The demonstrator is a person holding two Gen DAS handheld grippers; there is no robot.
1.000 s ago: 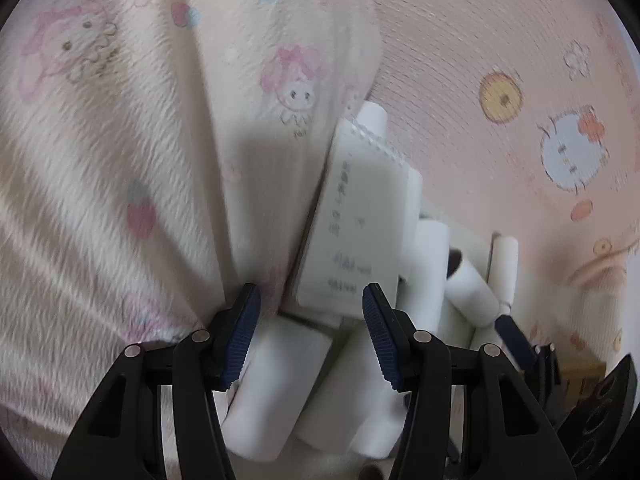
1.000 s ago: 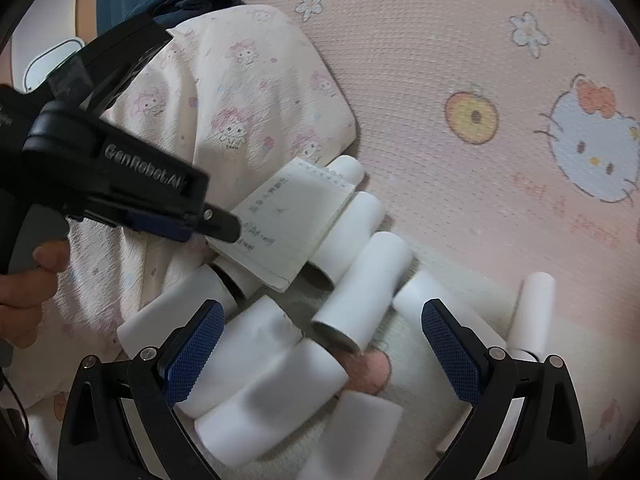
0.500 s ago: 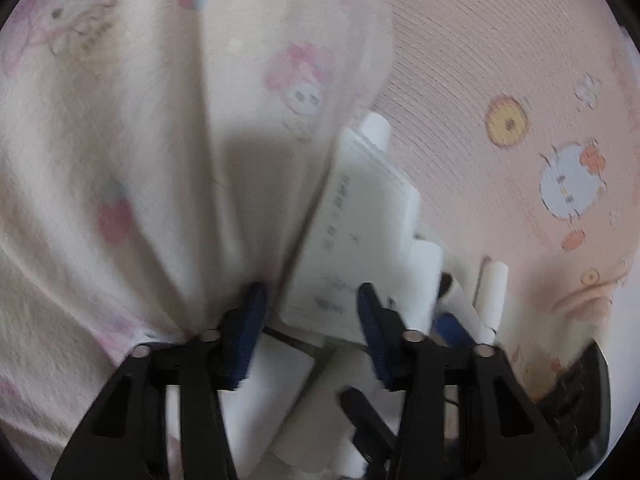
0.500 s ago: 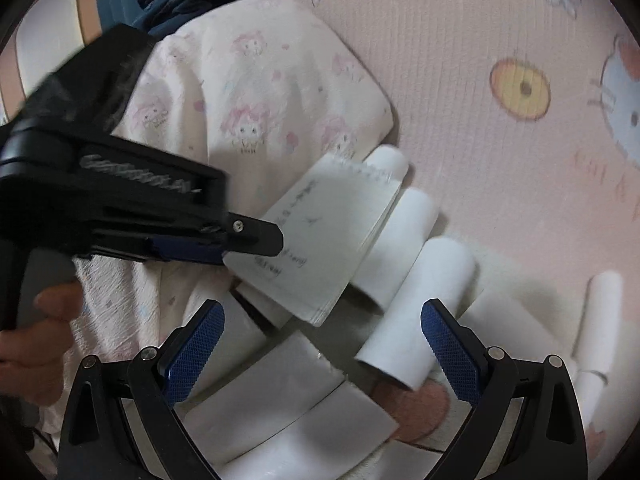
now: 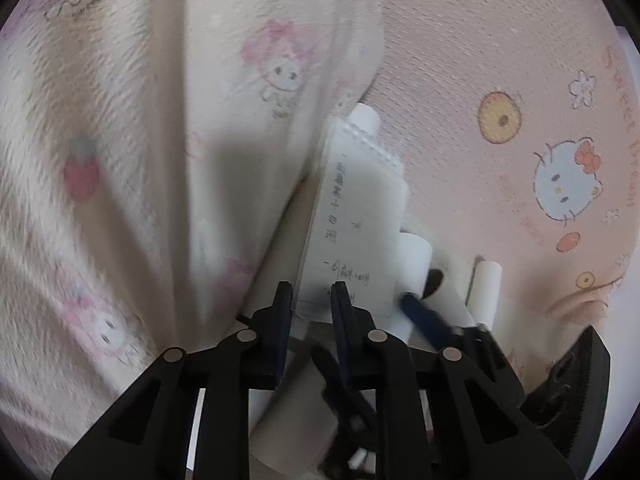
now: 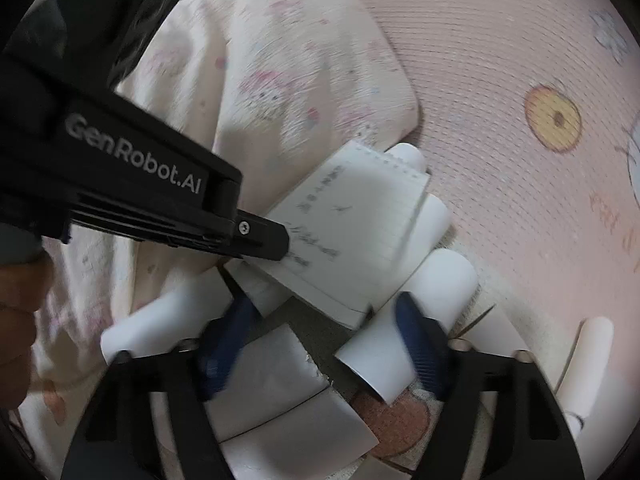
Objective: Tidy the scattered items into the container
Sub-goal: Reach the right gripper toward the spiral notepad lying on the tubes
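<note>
A small white notepad (image 5: 360,224) with handwriting lies tilted on a heap of white paper rolls (image 5: 414,260). My left gripper (image 5: 312,304) is shut on the notepad's near edge; it also shows in the right wrist view (image 6: 280,242) clamped on the notepad (image 6: 356,224). My right gripper (image 6: 320,328) is open, its blue pads either side of the notepad's lower corner and a white roll (image 6: 412,320). No container is in view.
A cream blanket (image 5: 140,140) with pink cartoon prints lies bunched on the left. A pink Hello Kitty mat (image 5: 520,100) covers the right. Several more rolls (image 6: 280,392) lie under my right gripper, and a thin roll (image 6: 592,344) lies at the right.
My left gripper has closed from wide open onto the notepad's edge. My right gripper has moved forward toward the notepad and narrowed its opening.
</note>
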